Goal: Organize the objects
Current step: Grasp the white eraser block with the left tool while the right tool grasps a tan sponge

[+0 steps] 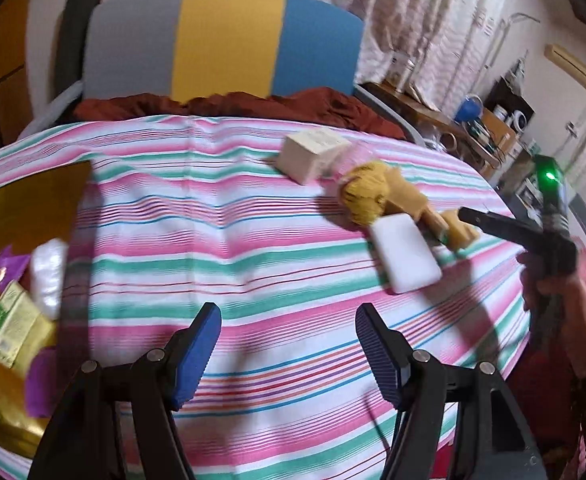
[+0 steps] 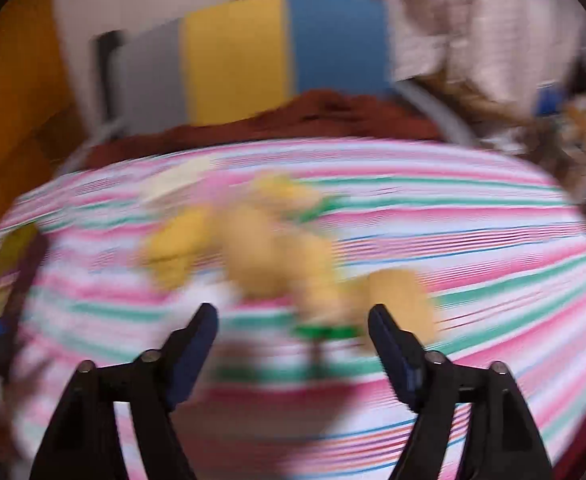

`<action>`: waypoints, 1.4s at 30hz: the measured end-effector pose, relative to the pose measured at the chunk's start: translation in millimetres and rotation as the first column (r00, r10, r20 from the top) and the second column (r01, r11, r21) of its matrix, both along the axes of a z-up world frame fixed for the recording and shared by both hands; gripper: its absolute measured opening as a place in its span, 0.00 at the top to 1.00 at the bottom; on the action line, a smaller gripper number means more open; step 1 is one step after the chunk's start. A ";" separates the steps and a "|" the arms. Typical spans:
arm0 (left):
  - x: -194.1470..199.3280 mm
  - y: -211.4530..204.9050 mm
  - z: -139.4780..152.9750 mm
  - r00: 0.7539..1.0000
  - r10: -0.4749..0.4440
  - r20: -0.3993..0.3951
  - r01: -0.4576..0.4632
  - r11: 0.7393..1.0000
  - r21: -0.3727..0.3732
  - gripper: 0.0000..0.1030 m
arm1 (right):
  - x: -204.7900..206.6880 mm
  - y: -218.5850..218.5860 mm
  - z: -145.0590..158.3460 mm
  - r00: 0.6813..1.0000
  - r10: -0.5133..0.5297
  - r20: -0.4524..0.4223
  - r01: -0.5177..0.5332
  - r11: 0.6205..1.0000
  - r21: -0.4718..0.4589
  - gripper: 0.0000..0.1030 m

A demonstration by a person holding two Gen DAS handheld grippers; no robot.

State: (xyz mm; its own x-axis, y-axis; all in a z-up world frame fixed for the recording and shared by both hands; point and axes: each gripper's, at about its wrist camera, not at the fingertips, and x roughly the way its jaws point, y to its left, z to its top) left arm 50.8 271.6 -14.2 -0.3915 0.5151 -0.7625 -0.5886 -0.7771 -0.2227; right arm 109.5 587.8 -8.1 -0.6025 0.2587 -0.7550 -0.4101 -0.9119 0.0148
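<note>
A cloth doll with yellow yarn hair (image 1: 373, 196) lies on the striped bed cover (image 1: 213, 240), right of centre. A flat white block (image 1: 407, 254) rests against it, and a cream box (image 1: 311, 154) sits just behind. My left gripper (image 1: 289, 312) is open over bare cover with nothing between its fingers. In the left wrist view my right gripper (image 1: 473, 216) comes in from the right, its tips at the doll's feet. The right wrist view is blurred. It shows the right gripper (image 2: 293, 316) open, with the doll (image 2: 277, 256) just ahead of its tips and no pad pressing on it.
A gold tray (image 1: 25, 200) at the left edge of the bed holds purple wrappers, a white packet (image 1: 47, 272) and a green-and-yellow packet (image 1: 9, 320). A red blanket (image 1: 233, 104) and a grey, yellow and blue panel (image 1: 229, 40) stand behind. A cluttered shelf (image 1: 473, 120) is at the right.
</note>
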 end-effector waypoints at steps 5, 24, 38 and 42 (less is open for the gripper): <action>1.8 36.0 -1.4 0.998 -0.060 0.012 0.060 0.998 -0.015 0.31 | -11.4 45.9 -25.9 0.990 -0.101 0.103 0.097 0.994 0.042 0.22; -5.0 156.7 -33.2 0.977 -0.191 0.094 0.198 0.978 -0.065 0.28 | 17.1 61.0 -17.0 0.978 -0.196 0.071 0.198 0.980 -0.028 0.46; 1.9 176.0 -56.4 0.972 -0.234 0.034 0.237 0.961 -0.146 0.40 | 16.9 51.6 2.8 0.986 -0.160 -0.041 0.160 0.987 -0.009 0.46; 2.5 158.5 -52.1 0.977 -0.208 0.039 0.211 0.970 -0.124 0.41 | 17.0 46.0 10.3 0.987 -0.129 -0.096 0.131 0.991 0.013 0.46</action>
